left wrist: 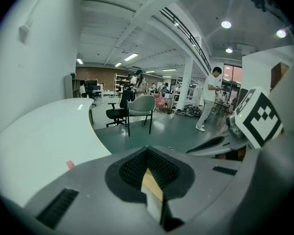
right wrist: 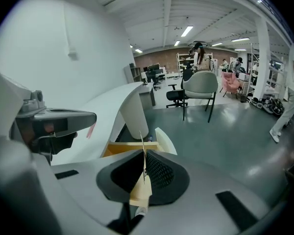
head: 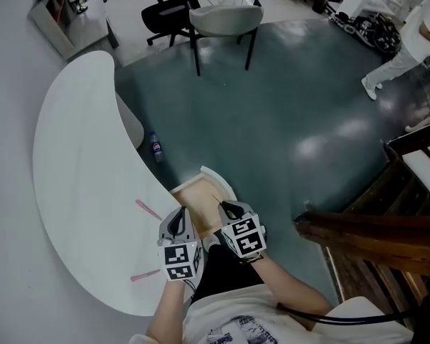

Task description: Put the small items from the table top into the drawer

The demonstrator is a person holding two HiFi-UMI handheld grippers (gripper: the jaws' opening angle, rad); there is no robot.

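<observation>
1 pink strip (head: 148, 209) lies on the white bench (head: 79, 178) beside the open drawer (head: 193, 194). A 2nd pink strip (head: 145, 275) lies nearer the person. The right tongs (right wrist: 144, 153) pinch a thin tan stick (right wrist: 142, 146) that stands up over the drawer, jaws almost together. The left tongs (left wrist: 147, 151) have their tips closed, with nothing seen between them. Both tilt downward side by side above the drawer, marker cubes facing up. A bottle (head: 156, 147) on the floor has a label too small to read.

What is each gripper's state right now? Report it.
Left gripper: closed, nothing between its jaws.
Right gripper: closed on a thin stick.
</observation>
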